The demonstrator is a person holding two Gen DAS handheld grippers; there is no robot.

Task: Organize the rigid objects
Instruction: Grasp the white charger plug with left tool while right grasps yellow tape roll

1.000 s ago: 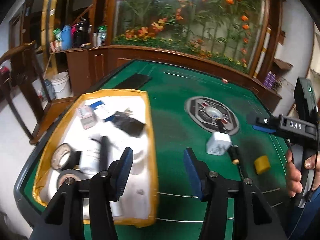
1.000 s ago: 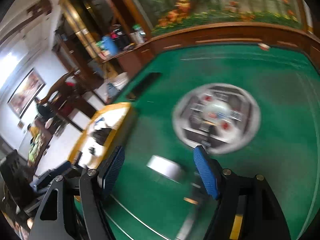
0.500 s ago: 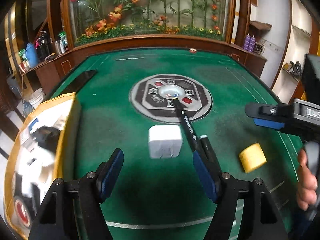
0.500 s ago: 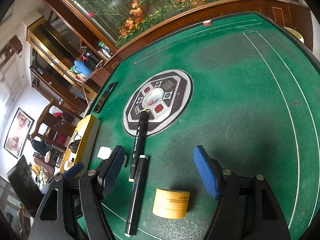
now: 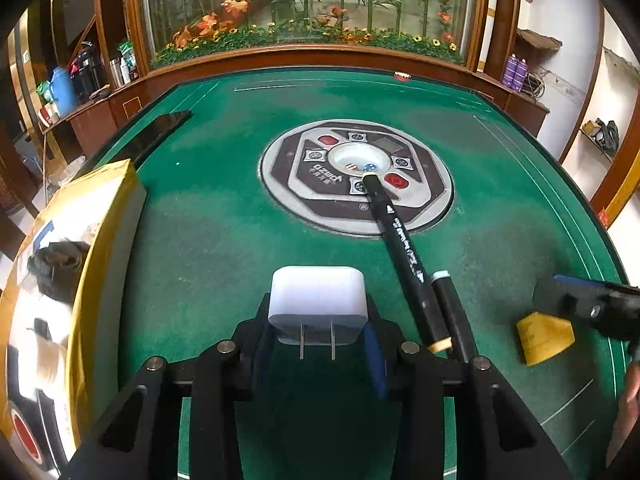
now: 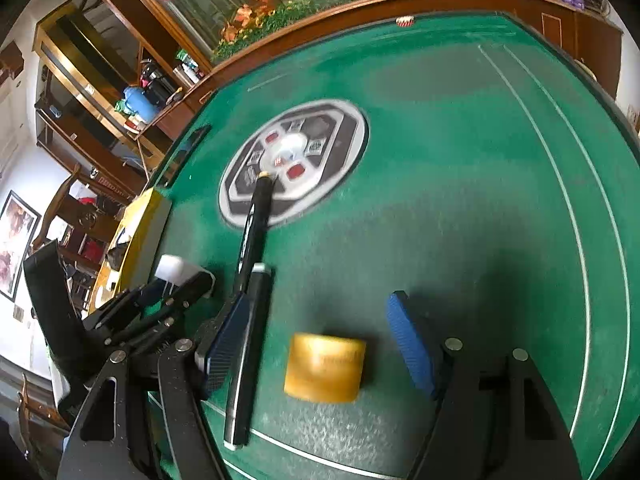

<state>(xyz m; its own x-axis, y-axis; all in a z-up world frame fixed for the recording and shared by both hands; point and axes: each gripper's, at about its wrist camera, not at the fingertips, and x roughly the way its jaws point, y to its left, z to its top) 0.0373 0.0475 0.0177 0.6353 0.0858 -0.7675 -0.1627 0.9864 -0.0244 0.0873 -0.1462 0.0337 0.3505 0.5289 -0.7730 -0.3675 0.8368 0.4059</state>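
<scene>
A white plug charger (image 5: 318, 300) sits on the green table with its two prongs toward me. My left gripper (image 5: 318, 336) is shut on it, one pad on each side; the charger also shows in the right wrist view (image 6: 174, 270). My right gripper (image 6: 320, 344) is open, with its pads either side of a yellow tape roll (image 6: 324, 366), not touching it. The roll shows in the left wrist view (image 5: 544, 338). Two black markers (image 5: 408, 260) (image 6: 252, 288) lie between the charger and the roll.
A yellow-rimmed white tray (image 5: 100, 216) holding several small items stands at the left; it shows in the right wrist view (image 6: 140, 236). A round control panel (image 5: 356, 176) sits in the table's middle. A wooden rail borders the far edge (image 5: 320, 56).
My left gripper swung from the tray to the charger and closed on it. My right gripper moved down until its open pads straddle the yellow tape roll.
</scene>
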